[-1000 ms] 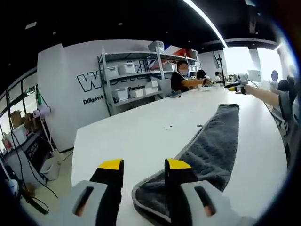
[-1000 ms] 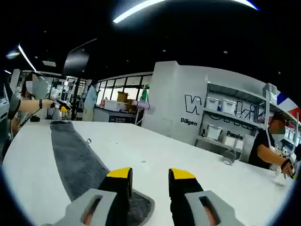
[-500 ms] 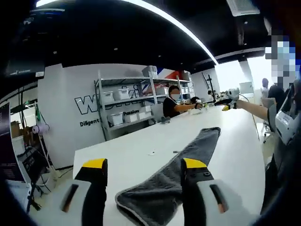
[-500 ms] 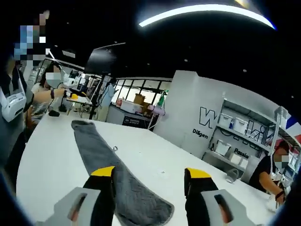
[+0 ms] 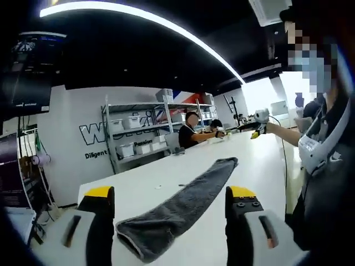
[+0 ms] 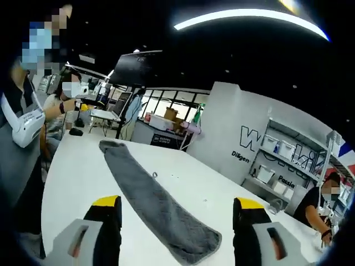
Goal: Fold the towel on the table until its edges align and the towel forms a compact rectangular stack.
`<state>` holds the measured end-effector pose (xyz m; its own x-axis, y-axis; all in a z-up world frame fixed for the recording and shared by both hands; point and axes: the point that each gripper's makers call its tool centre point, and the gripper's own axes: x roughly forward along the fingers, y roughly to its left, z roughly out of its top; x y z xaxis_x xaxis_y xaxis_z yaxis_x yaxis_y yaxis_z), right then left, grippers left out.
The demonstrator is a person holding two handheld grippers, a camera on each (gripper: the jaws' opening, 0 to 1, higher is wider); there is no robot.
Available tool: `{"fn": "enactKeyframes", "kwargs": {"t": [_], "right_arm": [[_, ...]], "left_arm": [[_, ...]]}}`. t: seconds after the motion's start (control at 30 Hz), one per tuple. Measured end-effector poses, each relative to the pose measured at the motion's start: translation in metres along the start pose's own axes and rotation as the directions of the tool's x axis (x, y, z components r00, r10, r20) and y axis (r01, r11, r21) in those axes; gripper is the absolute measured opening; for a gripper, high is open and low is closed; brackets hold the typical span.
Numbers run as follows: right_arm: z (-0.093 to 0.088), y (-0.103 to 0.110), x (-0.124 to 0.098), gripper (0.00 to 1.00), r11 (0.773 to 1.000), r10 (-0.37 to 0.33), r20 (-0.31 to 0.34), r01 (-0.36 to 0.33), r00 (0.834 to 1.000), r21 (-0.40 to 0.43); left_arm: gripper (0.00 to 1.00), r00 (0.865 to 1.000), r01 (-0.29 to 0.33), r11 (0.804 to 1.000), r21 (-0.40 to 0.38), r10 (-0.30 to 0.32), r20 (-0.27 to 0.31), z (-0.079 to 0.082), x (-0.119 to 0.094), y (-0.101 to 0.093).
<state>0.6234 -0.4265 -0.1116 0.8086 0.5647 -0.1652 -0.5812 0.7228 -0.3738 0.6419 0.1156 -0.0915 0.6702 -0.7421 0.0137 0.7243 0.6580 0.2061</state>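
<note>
Since a second earlier both grippers had lifted clear of the grey towel's ends and their jaws had spread from narrow to wide. The left gripper (image 5: 169, 202) stood open and empty above the near end of the towel (image 5: 183, 205), which lay as a long folded strip on the white table (image 5: 260, 166). The right gripper (image 6: 178, 213) was likewise wide and empty over the opposite end. A small tab beside the towel's edge was too small to identify
</note>
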Motion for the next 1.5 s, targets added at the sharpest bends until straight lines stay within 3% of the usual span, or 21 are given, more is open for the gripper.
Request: {"fn": "enactKeyframes", "kwargs": {"t": [0.17,0.33,0.53,0.73,0.9,1.1,1.33,1.5], "right_arm": [[-0.002,0.022,-0.009,0.94,0.998,0.045,0.015,-0.045,0.999,0.032],[-0.018,0.048,-0.016,0.99,0.993,0.112,-0.059,-0.110,0.992,0.031],[-0.026,0.065,-0.023,0.99,0.990,0.139,-0.089,-0.136,0.986,0.044],[-0.036,0.065,-0.033,0.99,0.987,0.143,-0.095,-0.135,0.985,0.085],[-0.046,0.070,-0.040,0.99,0.984,0.152,-0.093,-0.142,0.984,0.112],[-0.055,0.088,-0.042,0.99,0.981,0.173,-0.145,-0.158,0.974,0.108],[-0.056,0.073,-0.039,0.99,0.982,0.161,-0.145,-0.144,0.976,0.121],[-0.063,0.055,-0.033,0.99,0.985,0.149,-0.181,-0.131,0.972,0.110]], "left_arm": [[0.92,1.000,0.019,0.998,-0.061,-0.018,0.022,-0.008,-0.006,-0.009],[0.97,0.999,0.030,0.997,-0.066,-0.029,0.018,-0.021,-0.013,-0.022],[0.99,0.998,0.038,0.994,-0.100,-0.033,0.050,-0.023,-0.020,-0.035],[0.99,0.998,0.026,0.993,-0.115,-0.032,-0.047,-0.048,-0.026,-0.037],[0.99,0.995,0.029,0.991,-0.134,-0.041,-0.088,-0.065,-0.028,-0.046],[0.99,0.991,0.031,0.989,-0.146,-0.049,-0.122,-0.076,-0.033,-0.045],[0.99,0.988,0.046,0.988,-0.147,-0.067,-0.141,-0.077,-0.027,-0.028],[0.99,0.983,0.061,0.988,-0.141,-0.084,-0.161,-0.080,-0.019,-0.011]]}}
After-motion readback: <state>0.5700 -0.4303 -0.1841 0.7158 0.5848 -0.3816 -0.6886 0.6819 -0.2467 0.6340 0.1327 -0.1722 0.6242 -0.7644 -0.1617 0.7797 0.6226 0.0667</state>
